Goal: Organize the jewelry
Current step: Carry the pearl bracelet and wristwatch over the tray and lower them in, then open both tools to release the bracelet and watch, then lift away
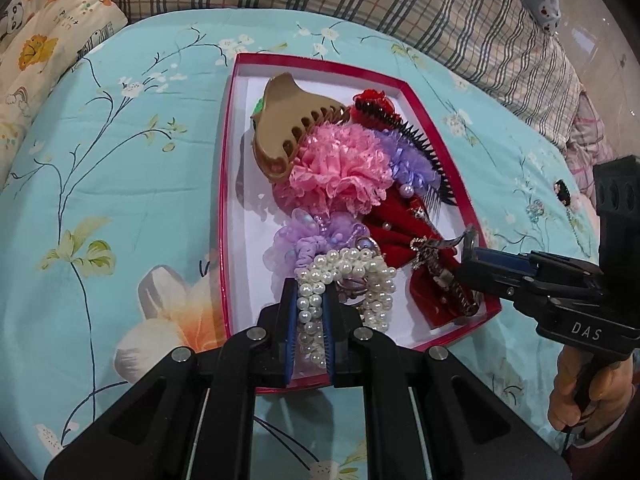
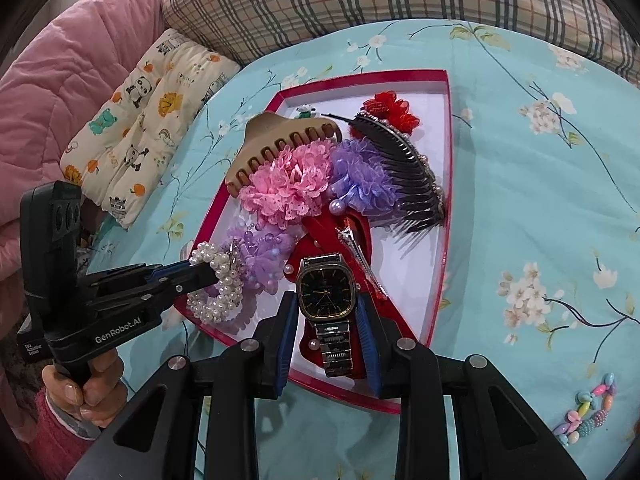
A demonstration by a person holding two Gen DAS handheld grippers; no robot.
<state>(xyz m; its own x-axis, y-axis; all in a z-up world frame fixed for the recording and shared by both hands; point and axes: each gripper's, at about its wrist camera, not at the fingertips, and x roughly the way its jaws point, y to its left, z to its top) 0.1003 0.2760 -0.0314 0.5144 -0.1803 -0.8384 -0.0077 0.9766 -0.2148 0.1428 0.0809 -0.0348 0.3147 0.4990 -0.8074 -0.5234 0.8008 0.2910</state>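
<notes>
Left wrist view: my left gripper (image 1: 311, 312) is clamped on a pearl bracelet (image 1: 344, 276) above the near end of the red-rimmed box (image 1: 228, 184), which lies on a bed with a turquoise floral sheet (image 1: 120, 160) and a plaid pillow (image 1: 400, 4) behind. Right wrist view: my right gripper (image 2: 328, 320) grips a square-faced wristwatch (image 2: 326, 290) over the same box, beside a pink quilt (image 2: 60, 60) and a cartoon-print cushion (image 2: 148, 116); a beaded bracelet (image 2: 586, 414) lies on the sheet at right.

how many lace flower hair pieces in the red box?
4 visible. Pink flower mid-box beside the tan claw clip; darker purple flower right of it; pale purple flower near the pearls; red flower at the far end. More may be buried.
</notes>
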